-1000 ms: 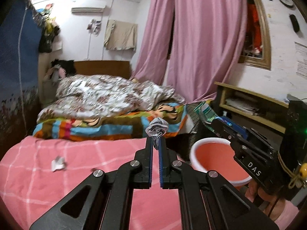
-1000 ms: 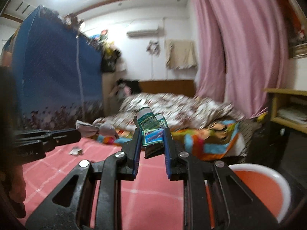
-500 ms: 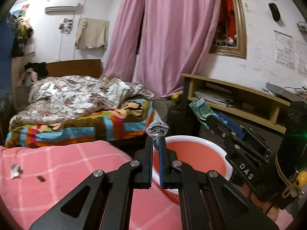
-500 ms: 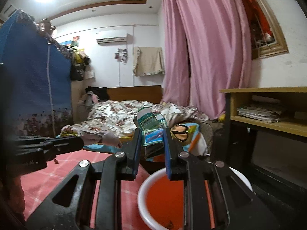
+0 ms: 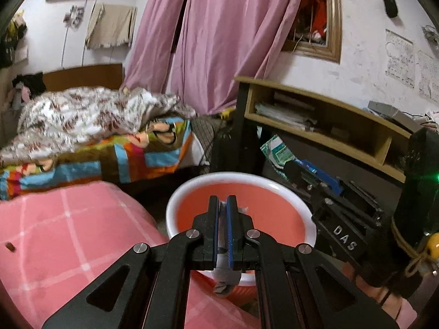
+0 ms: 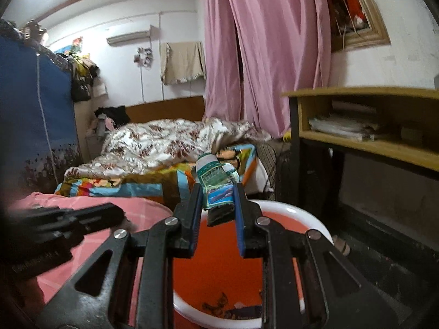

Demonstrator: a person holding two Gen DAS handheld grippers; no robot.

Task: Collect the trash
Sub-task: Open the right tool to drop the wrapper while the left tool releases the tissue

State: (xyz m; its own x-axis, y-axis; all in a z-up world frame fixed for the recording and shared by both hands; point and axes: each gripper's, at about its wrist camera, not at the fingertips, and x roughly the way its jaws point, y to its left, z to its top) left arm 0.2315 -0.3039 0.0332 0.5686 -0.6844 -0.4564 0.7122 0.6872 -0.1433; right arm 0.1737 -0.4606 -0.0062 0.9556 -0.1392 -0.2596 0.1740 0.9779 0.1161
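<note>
Two tools clamped, left [image 5: 222, 205] on wrapper [image 5: 225, 277], right [image 6: 216, 192] on carton [image 6: 216, 183]

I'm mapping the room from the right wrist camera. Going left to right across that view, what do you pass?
Blue wardrobe → left gripper → floral quilt → right gripper shut on the green wrapper → pink curtain → wooden shelf.

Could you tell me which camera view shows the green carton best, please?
The right wrist view: the green carton sits upright between that gripper's fingers, label facing the lens. The left wrist view shows only its crumpled top from the side.
</note>
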